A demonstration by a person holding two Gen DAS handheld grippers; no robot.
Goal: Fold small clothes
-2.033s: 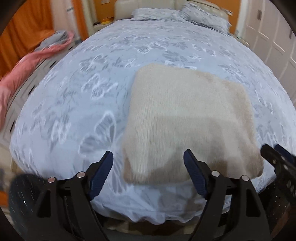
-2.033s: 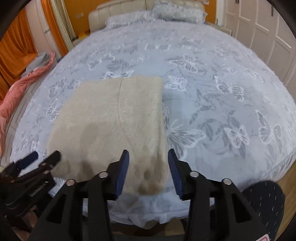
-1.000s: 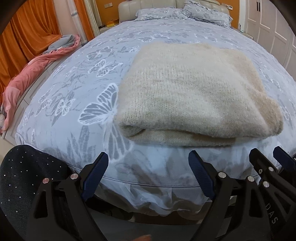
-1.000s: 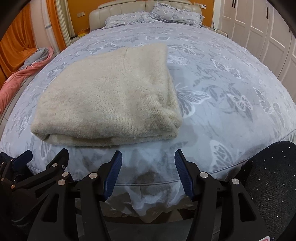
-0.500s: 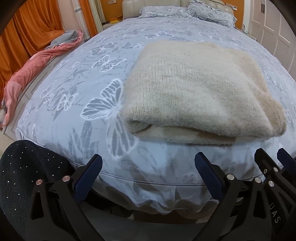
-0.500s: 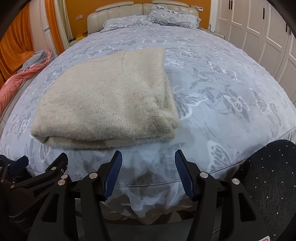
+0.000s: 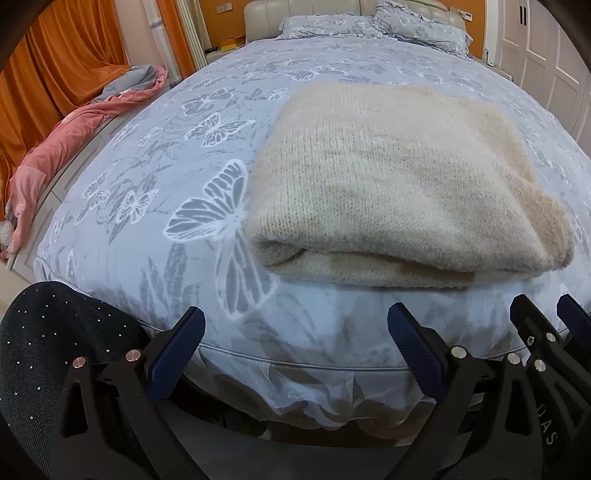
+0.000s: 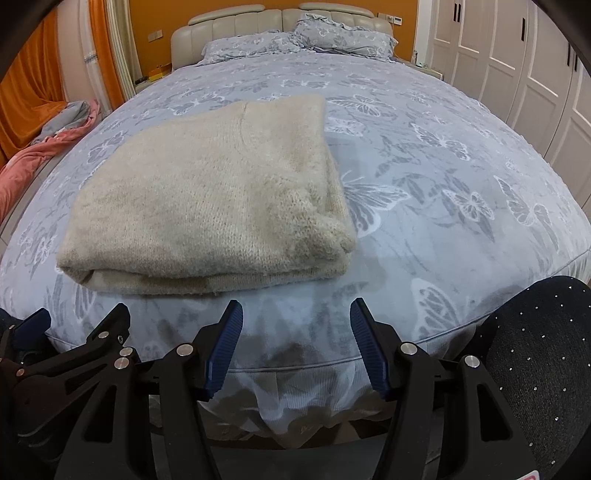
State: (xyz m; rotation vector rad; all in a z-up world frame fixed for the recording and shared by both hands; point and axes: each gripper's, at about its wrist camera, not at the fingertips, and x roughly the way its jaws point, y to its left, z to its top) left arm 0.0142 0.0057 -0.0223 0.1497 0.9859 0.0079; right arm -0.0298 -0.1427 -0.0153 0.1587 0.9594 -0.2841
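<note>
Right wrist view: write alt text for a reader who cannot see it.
A cream knitted sweater, folded into a thick rectangle, lies near the foot of a bed with a blue-grey butterfly-print cover. Below it the right gripper with blue pads hangs open and empty off the bed's edge, clear of the sweater. Two matching pillows rest against a beige headboard.

Item count: one folded cream sweater point(image 7: 399, 184) near the foot edge of one bed point(image 7: 192, 177). Two pillows point(image 8: 295, 42) at the head edge. Two tools: left tool point(image 7: 295, 350), right tool point(image 8: 295, 345). One pink blanket point(image 7: 55, 155) beyond the left edge.
</note>
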